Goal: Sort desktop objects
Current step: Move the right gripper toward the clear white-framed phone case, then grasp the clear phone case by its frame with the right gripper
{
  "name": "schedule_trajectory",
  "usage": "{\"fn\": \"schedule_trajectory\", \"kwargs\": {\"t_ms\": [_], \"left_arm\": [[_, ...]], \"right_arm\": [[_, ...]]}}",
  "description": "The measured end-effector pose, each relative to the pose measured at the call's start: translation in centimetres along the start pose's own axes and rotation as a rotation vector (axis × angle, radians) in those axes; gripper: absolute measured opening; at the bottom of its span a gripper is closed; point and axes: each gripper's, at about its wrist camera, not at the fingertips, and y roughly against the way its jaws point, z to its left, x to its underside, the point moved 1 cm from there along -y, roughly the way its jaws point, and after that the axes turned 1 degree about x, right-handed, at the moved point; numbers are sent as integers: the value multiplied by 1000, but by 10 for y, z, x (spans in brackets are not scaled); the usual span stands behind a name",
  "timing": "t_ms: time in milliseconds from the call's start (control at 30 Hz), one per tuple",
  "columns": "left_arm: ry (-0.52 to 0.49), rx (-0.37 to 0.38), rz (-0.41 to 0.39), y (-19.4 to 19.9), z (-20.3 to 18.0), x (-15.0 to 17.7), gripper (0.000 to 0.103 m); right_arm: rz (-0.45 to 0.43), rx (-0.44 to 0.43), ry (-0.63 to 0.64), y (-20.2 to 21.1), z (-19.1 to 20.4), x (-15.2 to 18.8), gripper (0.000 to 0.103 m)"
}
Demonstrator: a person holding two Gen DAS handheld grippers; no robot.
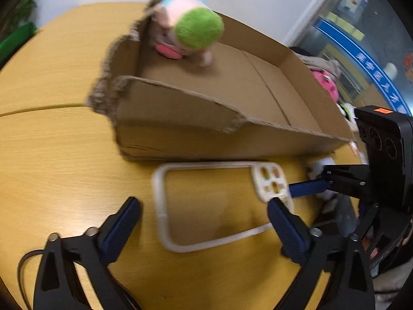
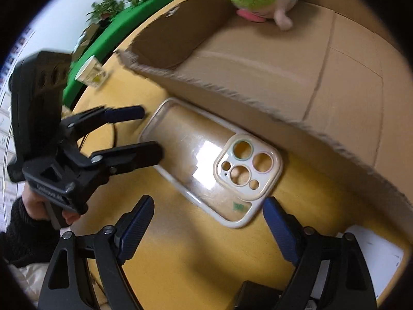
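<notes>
Beside the cardboard box (image 2: pixel 271 82) on the desk (image 1: pixel 51 155): phone case (image 2: pixel 206 160) lying flat, both jaws spread wide, holding nothing. Could skid away if pinched off-centre.

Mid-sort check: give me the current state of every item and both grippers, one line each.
Phone case: flat on the table, outside the box, not gripped.
Cardboard box: open-topped, torn rim, upright.
Plush toy: inside the box, at one end.
Left gripper: open, jaws either side of the case, not pressing.
Right gripper: open, above the case's camera end.
</notes>
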Motion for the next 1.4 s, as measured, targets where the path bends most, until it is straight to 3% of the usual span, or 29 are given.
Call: {"fn": "schedule_trajectory", "kwargs": {"t_ms": [233, 400, 500, 633, 733, 900, 967, 1100, 1267, 1400], "left_arm": [[-75, -3, 50, 5, -10, 12, 93], [-225, 35, 103, 11, -26, 36, 93], [-263, 38, 122, 12, -27, 38, 94], [-319, -22, 117, 14, -25, 24, 95], [-383, -6, 121, 15, -28, 14, 96], [-578, 68, 223, 5, -39, 10, 102], [-647, 60, 259, -4, -42, 10, 102], [-741, 71, 335, -20, -46, 11, 102], [-845, 80, 325, -22, -49, 15, 101], [-880, 78, 294, -20, -53, 18, 95]], "right_arm": [[13, -70, 53, 2, 17, 22, 88], [24, -123, 45, 9, 12, 38, 89], [32, -146, 42, 15, 5, 41, 89], [-35, -85, 118, 43, 1, 34, 89], [-73, -6, 210, 59, -2, 26, 89], [11, 113, 477, 52, 15, 31, 89], [54, 126, 593, 43, 21, 38, 89], [101, 133, 677, 32, 18, 42, 89], [140, 101, 704, 18, 20, 38, 88], [155, 126, 775, 8, 26, 48, 84]]}}
